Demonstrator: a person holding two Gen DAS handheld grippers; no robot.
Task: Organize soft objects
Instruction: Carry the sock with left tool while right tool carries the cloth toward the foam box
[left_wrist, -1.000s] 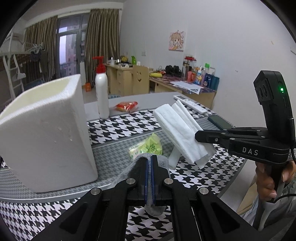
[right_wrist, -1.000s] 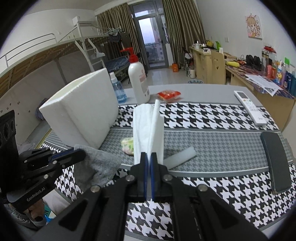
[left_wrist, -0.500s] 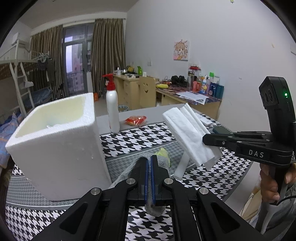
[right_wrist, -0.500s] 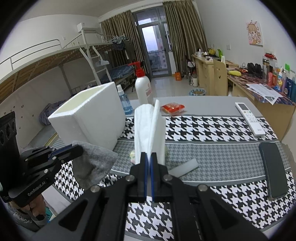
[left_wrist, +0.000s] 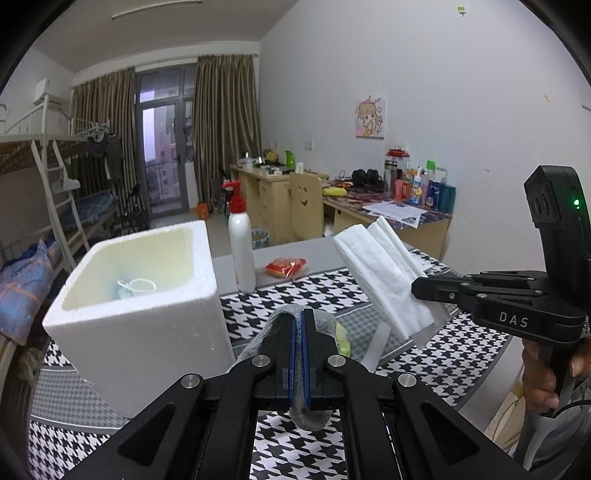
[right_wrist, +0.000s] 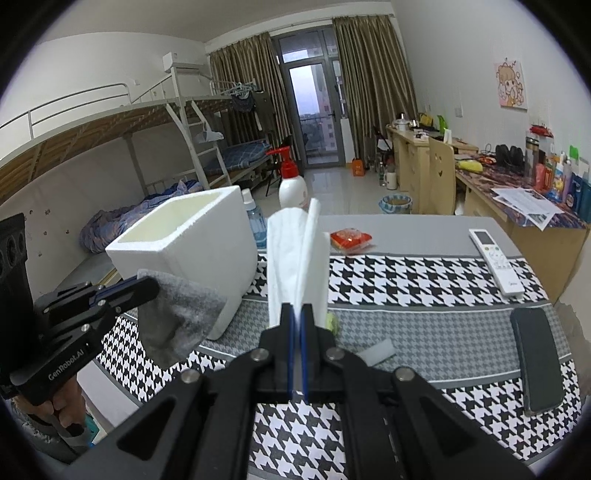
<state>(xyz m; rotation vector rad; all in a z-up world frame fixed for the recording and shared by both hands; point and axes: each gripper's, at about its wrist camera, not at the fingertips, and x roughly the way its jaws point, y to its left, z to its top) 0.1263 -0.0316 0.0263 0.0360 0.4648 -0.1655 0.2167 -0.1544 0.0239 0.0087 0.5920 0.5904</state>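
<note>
While both grippers hang above the tabletop (right_wrist: 424, 236) with soft things in their grasp, the sorting looks partly done, judging by the one item already lying in the white foam box (left_wrist: 147, 295): a pale blue face mask (left_wrist: 135, 287) with white loops, resting on its floor. The left gripper (right_wrist: 144, 286) has its jaws pressed together on a grey cloth (right_wrist: 177, 317), fuzzy and limp, which droops just beside the box's near corner. The right gripper (left_wrist: 419, 286) has its jaws closed on a stack of white tissues (left_wrist: 384, 277), thin, crinkled and folded, fanning upward, off to the box's right. Both still need dropping into the box. A yellow-green soft thing (left_wrist: 341, 338) and a pale foam strip (right_wrist: 375, 350) lie on the houndstooth cloth, apparently still unsorted. The box is thick-walled, grainy and square.
</note>
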